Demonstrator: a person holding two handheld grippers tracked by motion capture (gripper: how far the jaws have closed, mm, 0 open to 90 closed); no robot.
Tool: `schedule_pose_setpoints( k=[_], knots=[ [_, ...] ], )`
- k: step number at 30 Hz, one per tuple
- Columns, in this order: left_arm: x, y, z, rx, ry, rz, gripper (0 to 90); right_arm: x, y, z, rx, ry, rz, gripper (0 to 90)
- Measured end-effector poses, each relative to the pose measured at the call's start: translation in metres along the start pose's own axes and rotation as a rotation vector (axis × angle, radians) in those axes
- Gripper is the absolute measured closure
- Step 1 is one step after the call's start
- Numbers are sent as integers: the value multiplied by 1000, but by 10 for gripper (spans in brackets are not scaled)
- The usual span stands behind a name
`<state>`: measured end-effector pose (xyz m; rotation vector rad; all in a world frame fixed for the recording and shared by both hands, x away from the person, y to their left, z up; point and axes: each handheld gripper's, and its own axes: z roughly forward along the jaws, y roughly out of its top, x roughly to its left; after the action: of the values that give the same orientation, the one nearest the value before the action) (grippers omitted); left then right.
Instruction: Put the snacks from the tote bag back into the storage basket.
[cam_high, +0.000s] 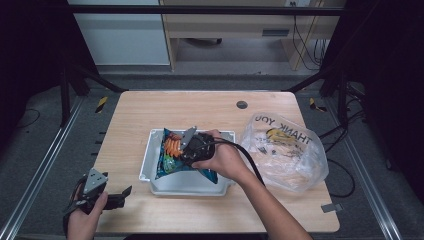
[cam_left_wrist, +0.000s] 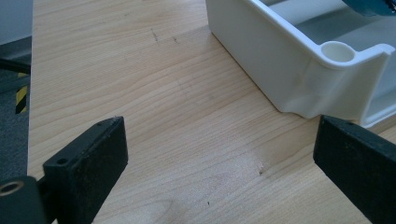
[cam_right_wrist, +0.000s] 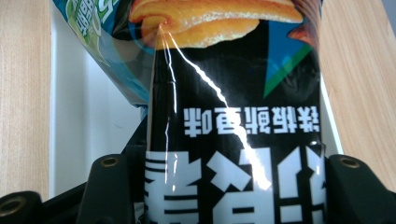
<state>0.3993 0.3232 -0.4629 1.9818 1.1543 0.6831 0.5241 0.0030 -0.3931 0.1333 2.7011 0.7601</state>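
Observation:
A white plastic bin (cam_high: 150, 167) sits in the middle of the wooden table (cam_high: 200, 107). Over the bin, my right gripper (cam_high: 185, 150) is shut on a black snack bag (cam_high: 172, 143) printed with orange chips. In the right gripper view the black bag (cam_right_wrist: 233, 121) spans the whole gap between the two jaws of that gripper (cam_right_wrist: 233, 163). A blue snack bag (cam_right_wrist: 93, 28) lies under it in the bin (cam_right_wrist: 93, 121), and its blue and green side (cam_high: 167, 165) shows from above. My left gripper (cam_high: 122, 196) rests at the table's front left, open and empty. Its jaws stand wide over bare wood (cam_left_wrist: 219, 135), just short of the bin's corner (cam_left_wrist: 299, 79).
A clear plastic "THANK YOU" bag (cam_high: 285, 150) with items inside lies to the right of the bin. A round cable hole (cam_high: 242, 104) is at the table's far side. Bare wood lies in front of the bin and to its left.

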Motion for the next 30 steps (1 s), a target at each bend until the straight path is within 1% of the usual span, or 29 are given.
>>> schedule_pose_setpoints(
  k=[3, 10, 11, 12, 13, 21, 30],
  knots=[
    [0, 0, 0, 0, -1, 1, 26, -1, -1, 2, 6, -1, 4, 423],
    [0, 0, 0, 3, -3, 2, 26, -1, -5, 8, 17, 14, 11, 422],
    [2, 1, 1, -13, 0, 28, 26, -1, -5, 9, 18, 17, 10, 422],
    [2, 1, 1, -14, 0, 31, 26, -1, -6, 10, 17, 21, 12, 422],
    [0, 0, 0, 1, -5, 3, 27, -1, -7, 11, 20, 26, 14, 422],
    [-1, 1, 0, 0, -6, 2, 28, 3, -10, 20, 42, 44, 10, 421],
    [0, 1, 0, -1, -5, 4, 28, 0, -14, 23, 49, 46, 23, 421]
  ],
)
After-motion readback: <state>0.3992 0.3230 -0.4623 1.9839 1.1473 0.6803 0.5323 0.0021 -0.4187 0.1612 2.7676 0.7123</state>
